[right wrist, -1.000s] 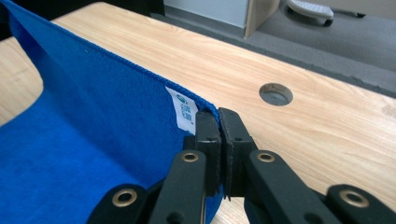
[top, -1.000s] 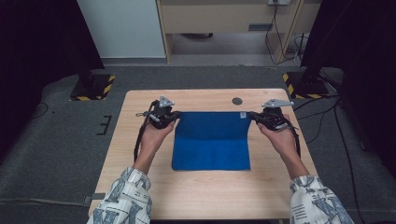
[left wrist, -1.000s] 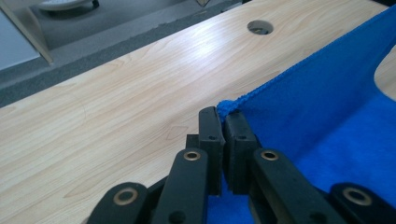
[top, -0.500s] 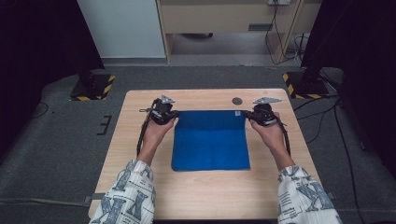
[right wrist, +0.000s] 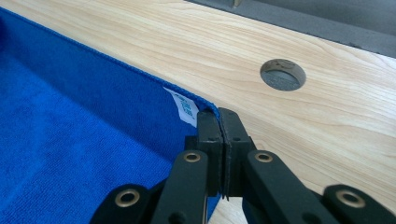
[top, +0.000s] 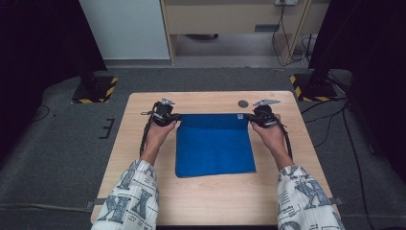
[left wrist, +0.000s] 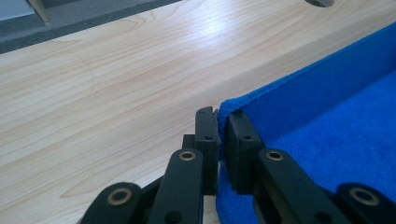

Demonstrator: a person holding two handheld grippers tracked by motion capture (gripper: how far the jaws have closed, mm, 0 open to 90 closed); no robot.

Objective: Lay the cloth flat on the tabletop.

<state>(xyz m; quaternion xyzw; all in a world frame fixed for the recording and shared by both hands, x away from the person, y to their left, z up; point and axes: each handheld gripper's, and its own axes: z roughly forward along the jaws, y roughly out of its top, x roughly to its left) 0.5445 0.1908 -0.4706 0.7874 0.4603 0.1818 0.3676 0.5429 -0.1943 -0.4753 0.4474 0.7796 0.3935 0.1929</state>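
One blue towel (top: 214,146), flat, squarish, label edge far

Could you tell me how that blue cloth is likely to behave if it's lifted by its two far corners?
The blue cloth looks soft and pile-woven, so it would probably sag between the left gripper and right gripper. Its fuzzy surface likely resists slipping.
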